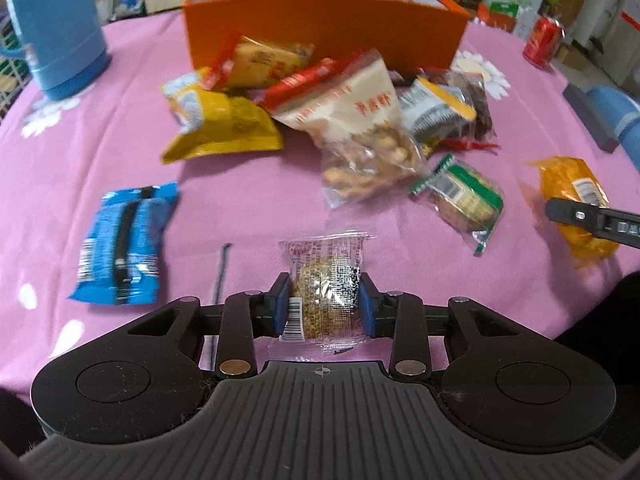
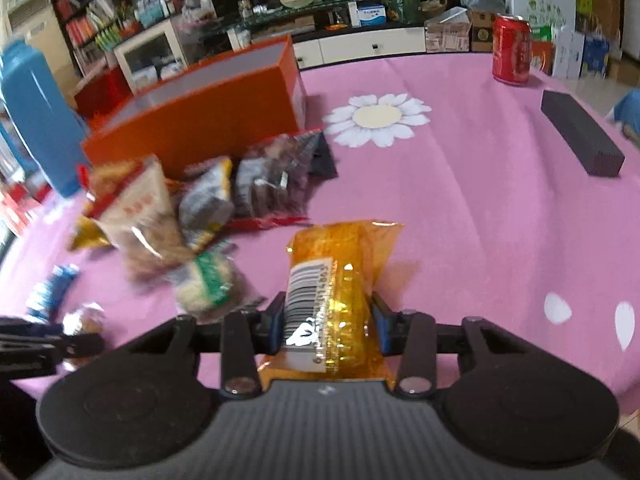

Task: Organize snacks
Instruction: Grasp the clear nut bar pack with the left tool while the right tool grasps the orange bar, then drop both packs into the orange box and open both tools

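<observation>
A cloth-covered table (image 1: pixel 120 128) carries everything. The open box (image 1: pixel 324 28) stands at the far side, at twelve o'clock from the left gripper (image 1: pixel 325 304). Against its near wall lies a heap of snack packs (image 1: pixel 352 116). A flask (image 1: pixel 52 28) stands at ten o'clock, a can (image 1: pixel 543 42) at two o'clock, and a block (image 2: pixel 582 138) lies nearer than the can, toward the right edge. One flat pack (image 1: pixel 122 242) lies apart at nine o'clock. A small pack (image 1: pixel 326 292) sits between the left gripper's pads. A banded pack (image 1: pixel 460 196) lies between the heap and the long pack (image 2: pixel 340 300), which sits between the pads of the right gripper (image 2: pixel 328 320).
</observation>
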Motion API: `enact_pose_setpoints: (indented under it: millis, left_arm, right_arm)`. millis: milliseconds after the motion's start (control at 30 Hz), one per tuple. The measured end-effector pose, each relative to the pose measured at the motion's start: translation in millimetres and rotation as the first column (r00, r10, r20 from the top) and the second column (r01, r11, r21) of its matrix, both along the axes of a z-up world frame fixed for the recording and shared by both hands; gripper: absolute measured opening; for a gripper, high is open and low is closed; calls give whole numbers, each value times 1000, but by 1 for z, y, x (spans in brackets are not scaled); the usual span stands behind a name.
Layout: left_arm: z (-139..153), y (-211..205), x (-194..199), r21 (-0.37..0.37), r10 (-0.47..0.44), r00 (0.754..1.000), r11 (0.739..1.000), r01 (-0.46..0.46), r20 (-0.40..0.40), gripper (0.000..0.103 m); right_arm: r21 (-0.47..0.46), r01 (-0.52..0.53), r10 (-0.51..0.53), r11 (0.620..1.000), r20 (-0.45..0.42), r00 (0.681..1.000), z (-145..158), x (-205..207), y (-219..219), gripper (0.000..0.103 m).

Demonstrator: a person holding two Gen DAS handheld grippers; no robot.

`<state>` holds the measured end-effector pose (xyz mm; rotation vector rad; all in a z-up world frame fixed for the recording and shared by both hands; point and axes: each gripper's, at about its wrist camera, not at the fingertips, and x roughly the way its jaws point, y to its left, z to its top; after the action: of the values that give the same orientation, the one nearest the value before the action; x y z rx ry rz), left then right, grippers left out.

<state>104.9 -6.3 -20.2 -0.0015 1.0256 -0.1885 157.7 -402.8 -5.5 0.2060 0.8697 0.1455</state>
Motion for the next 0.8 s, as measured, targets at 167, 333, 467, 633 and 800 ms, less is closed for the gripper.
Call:
enact_pose_setpoints:
  millis: [167,333,467,633,800]
  left_arm:
    - [45,17,18,-75,33,996,997,-28,78,0]
    - [92,22,77,-119,54,981,992,-32,186,0]
    - [114,11,136,-101,58,963,994,-32,263,1]
    - [107,4,209,-106,69,958,993,-41,278,1]
    - [69,2,275,-83,69,974,995,-52,216,1]
  right_arm:
    - [76,-25,16,997,111,994,46,11,5,45]
    - [82,-98,77,992,226,971,87,67,27,45]
    - [38,-146,129,989,282,951,102,135,52,45]
    - [-11,-202,198,979,254,947,83,220,82,45]
    - [-52,-254,259,966,156,953,41,285,107,46]
